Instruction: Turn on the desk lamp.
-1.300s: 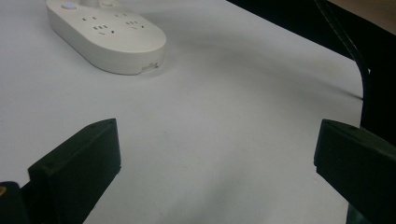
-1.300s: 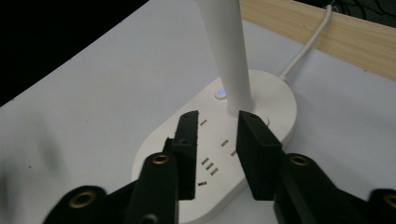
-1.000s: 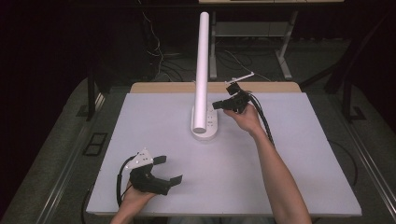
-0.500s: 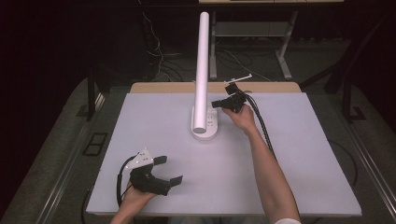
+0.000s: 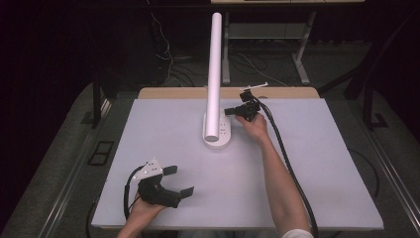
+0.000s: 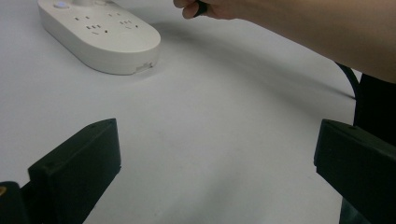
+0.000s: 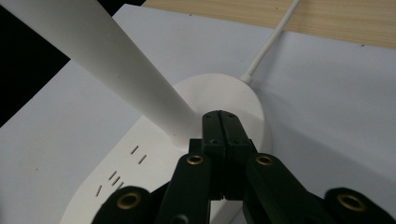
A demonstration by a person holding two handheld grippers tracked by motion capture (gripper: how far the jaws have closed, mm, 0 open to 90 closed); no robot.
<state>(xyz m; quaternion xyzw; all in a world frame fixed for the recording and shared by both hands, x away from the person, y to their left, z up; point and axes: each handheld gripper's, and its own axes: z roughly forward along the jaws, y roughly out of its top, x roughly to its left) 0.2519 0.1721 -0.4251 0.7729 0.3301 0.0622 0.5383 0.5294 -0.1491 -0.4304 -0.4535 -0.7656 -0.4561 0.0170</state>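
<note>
Hovering right gripper (image 7: 224,116), fingers pressed together, over the power strip base (image 7: 233,93).
White tube (image 5: 214,74) rises upright; left gripper (image 5: 177,181) spread wide on the surface (image 5: 322,163).

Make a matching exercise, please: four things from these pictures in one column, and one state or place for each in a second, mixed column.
1. left gripper
2. right gripper
3. white pole
4. white base

a. stands upright
b. jaws shut, tips over the base
c. has socket slots on top
d. jaws open, near the table's front edge

Pairs: 1-d, 2-b, 3-a, 4-c
</note>
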